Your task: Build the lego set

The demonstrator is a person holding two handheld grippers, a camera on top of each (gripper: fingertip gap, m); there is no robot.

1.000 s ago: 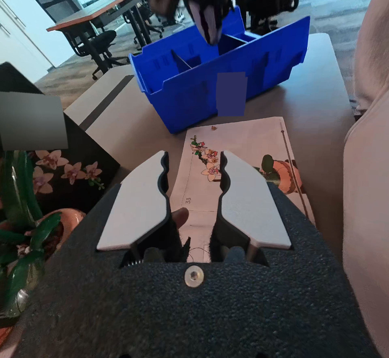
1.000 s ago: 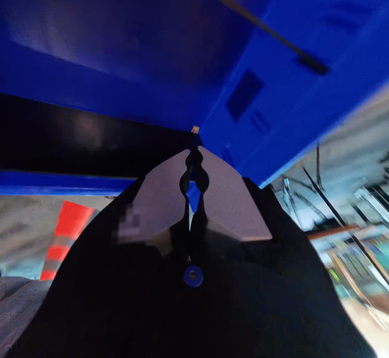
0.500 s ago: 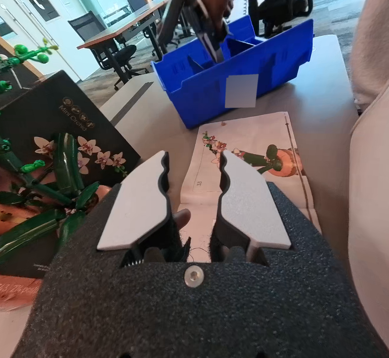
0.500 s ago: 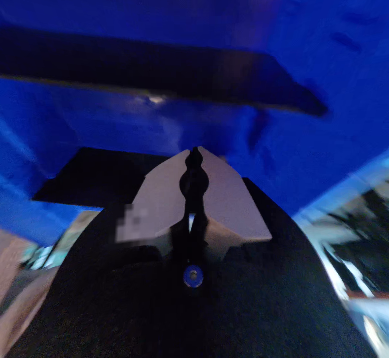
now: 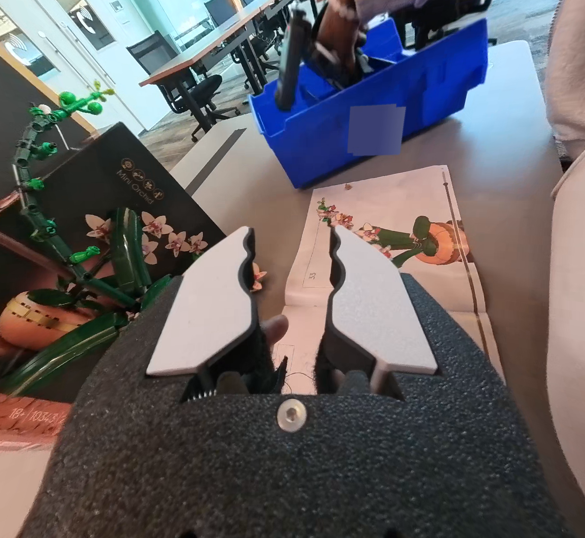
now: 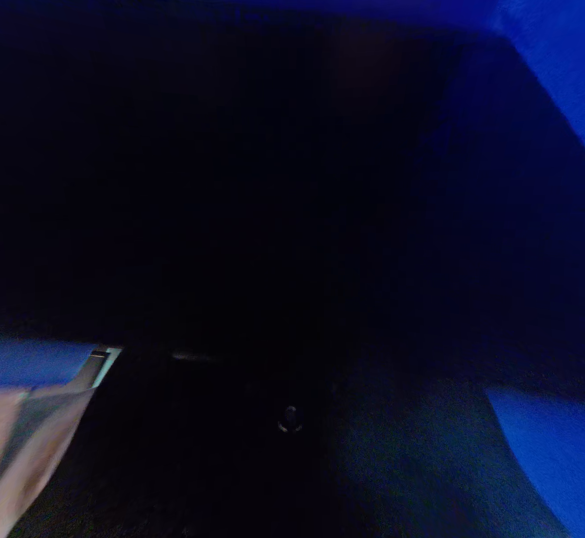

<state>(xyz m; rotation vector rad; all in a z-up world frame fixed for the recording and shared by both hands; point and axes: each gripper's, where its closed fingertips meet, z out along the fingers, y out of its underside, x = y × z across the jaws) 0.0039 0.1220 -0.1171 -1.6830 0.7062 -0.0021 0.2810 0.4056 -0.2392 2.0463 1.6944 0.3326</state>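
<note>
Left gripper (image 5: 291, 257) gaping, empty, over one instruction booklet (image 5: 380, 238). Right gripper (image 5: 335, 57) buried in one blue bin (image 5: 316, 139); grip state unreadable. One orchid model (image 5: 57, 257) and one box (image 5: 104, 187) left.

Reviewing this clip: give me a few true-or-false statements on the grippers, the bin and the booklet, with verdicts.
1. The left gripper is open and holds nothing. True.
2. The right gripper reaches into the blue bin. True.
3. The instruction booklet lies inside the bin. False: it lies open on the table, in front of the bin.
4. The right wrist view shows its fingers clearly. False: it is dark and blurred.
5. The orchid model stands to the right of the booklet. False: it stands to the left.
</note>
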